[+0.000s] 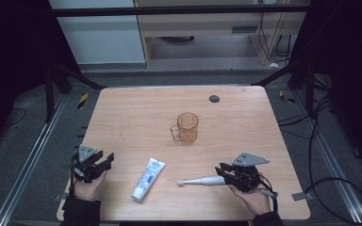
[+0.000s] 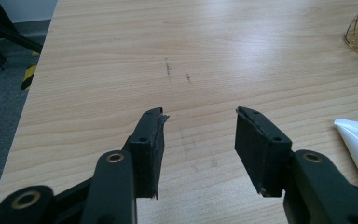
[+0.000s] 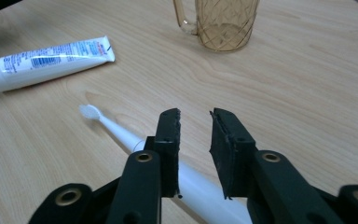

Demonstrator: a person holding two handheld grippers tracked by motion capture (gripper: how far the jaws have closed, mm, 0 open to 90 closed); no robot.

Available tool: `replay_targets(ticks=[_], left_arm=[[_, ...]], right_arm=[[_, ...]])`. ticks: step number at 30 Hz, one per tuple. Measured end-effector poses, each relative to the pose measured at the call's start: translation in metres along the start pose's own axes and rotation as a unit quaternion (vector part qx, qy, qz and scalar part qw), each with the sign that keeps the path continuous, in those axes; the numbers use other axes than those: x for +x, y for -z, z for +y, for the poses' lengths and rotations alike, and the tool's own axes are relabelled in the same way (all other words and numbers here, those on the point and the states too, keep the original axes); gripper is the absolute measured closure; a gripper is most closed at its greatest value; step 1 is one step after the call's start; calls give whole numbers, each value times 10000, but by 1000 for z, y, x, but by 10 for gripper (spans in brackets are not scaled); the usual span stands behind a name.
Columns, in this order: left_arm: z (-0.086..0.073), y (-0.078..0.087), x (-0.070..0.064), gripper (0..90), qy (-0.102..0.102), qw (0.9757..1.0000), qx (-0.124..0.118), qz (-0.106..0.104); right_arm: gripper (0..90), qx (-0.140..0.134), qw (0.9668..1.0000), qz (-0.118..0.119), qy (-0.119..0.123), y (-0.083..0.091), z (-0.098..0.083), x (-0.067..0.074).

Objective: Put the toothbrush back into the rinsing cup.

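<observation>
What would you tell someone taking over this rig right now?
Left claw: open, nothing between its jaws, over bare table at front left.
Right claw: open, jaws narrow, above the toothbrush handle, not gripping it.
Toothpaste lies flat at front centre; the mug stands upright mid-table.
Done: nothing lifted yet.
Left: probably grip the toothbrush and handle the toothpaste.

Each hand-held tool, left tool (image 1: 104, 160) and right tool (image 1: 222, 170), is built of black links fastened with brass-ringed screws. Grey three-cornered plates are mounted on top. Dark sleeves are worn.
</observation>
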State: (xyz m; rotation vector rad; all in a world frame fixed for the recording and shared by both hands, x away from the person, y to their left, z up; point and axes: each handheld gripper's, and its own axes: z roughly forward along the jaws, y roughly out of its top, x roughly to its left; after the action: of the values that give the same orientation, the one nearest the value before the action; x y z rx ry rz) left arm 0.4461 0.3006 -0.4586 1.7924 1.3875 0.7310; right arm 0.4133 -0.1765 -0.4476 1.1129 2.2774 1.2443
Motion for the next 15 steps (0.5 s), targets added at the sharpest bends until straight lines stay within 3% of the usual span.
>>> replay_targets(ticks=[10,15], left_arm=[[-1,0,0,523,-3,10000,12,6],[0,0,0,524,-17,10000,11,16]], right_arm=[[890,359,9990,259,91,-12,-4,10],[900,420,9983,376,117,-15,-5,15]])
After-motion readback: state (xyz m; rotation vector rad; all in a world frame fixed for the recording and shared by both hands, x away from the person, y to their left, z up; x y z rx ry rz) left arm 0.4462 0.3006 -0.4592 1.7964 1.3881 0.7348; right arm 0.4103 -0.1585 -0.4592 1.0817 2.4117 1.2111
